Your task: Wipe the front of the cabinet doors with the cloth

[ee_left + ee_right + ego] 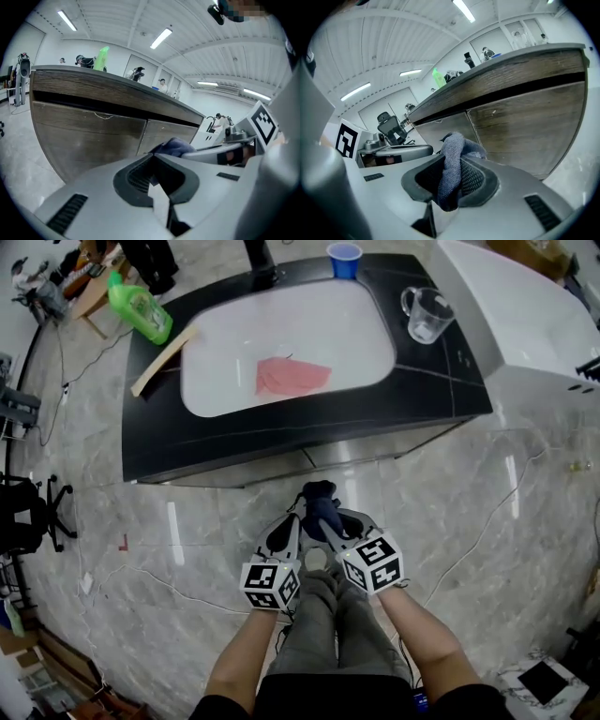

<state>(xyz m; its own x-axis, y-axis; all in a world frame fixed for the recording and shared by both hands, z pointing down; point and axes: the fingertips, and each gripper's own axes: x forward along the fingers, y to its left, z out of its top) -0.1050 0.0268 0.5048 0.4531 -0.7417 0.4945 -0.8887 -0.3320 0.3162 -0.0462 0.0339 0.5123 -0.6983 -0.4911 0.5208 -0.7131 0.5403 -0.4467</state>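
Observation:
A dark blue cloth is bunched between the jaws of my right gripper, which is shut on it. My left gripper sits right beside it, jaws together with nothing between them; the cloth shows just past its tips. Both grippers are held low over the floor, a short way in front of the brown wood-grain cabinet doors and apart from them. From the head view the doors show only as a thin strip under the black counter.
The counter's white sink holds a pink cloth. A green bottle, wooden stick, blue cup and glass mug stand on the counter. A white unit is right; an office chair and cables lie left.

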